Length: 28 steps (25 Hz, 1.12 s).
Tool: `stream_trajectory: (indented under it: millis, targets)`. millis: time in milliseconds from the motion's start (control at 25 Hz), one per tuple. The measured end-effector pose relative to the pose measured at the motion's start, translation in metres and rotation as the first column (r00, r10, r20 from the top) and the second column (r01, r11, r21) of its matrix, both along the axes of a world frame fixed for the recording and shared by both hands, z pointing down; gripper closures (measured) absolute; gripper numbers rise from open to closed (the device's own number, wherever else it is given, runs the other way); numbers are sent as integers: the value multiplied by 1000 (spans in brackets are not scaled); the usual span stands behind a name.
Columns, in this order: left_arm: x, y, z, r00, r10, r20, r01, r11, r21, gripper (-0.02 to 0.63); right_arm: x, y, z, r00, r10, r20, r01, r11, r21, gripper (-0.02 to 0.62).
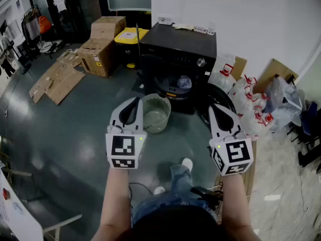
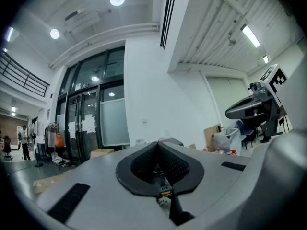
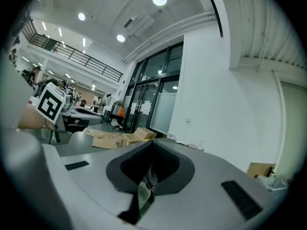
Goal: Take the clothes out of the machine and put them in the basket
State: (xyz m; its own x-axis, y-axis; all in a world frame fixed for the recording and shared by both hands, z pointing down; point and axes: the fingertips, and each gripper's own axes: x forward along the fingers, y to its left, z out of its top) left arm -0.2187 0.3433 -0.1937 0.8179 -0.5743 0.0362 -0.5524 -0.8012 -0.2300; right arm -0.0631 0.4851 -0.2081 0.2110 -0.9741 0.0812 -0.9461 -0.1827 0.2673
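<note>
Two hand-held grippers are held level, side by side, above the grey floor. The left gripper is seen with its jaws closed together and nothing between them; the right gripper is likewise closed and empty. A black front-loading washing machine is set at the floor's far edge, against the white wall. Blue and white clothes are seen inside its round opening. A pale round plastic basket is placed on the floor just in front of the machine, between the two grippers.
</note>
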Motion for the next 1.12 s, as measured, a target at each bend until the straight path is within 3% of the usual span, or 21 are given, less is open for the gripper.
stream_trajectory:
  millis: [400, 560, 600, 640, 680, 720, 760, 880, 1120]
  targets:
    - [2, -1, -12, 1000, 4, -10, -3, 1000, 25, 604, -5, -3, -7, 1000, 0, 1, 0, 1000, 13, 594]
    - [-1, -2, -13, 999, 0, -53, 0, 1000, -3, 604, -11, -6, 2, 997, -33, 72, 33, 999, 9, 594]
    - [-1, -2, -11, 998, 4, -66, -6, 1000, -20, 604, -13, -9, 4, 994, -55, 97, 53, 998, 14, 577]
    - [0, -3, -9, 997, 6, -76, -9, 999, -41, 598, -15, -11, 4, 990, -81, 118, 79, 997, 25, 402]
    - [3, -4, -7, 996, 9, -84, -14, 998, -65, 525, -17, -14, 4, 986, -101, 131, 96, 994, 42, 204]
    - [6, -6, -3, 996, 12, -87, -19, 996, -88, 310, -16, -16, 2, 985, -104, 136, 97, 993, 62, 110]
    - [8, -8, 0, 996, 9, -89, -18, 994, -105, 109, -14, -18, 0, 987, -91, 136, 81, 994, 79, 85]
    - [11, -15, 4, 996, -30, -79, 22, 994, -106, 49, -1, -21, 2, 991, -29, 127, 19, 996, 82, 21]
    - [31, -29, 17, 999, -45, -17, 43, 993, -107, 38, 28, -32, 22, 990, 12, 137, -15, 1000, 17, 21]
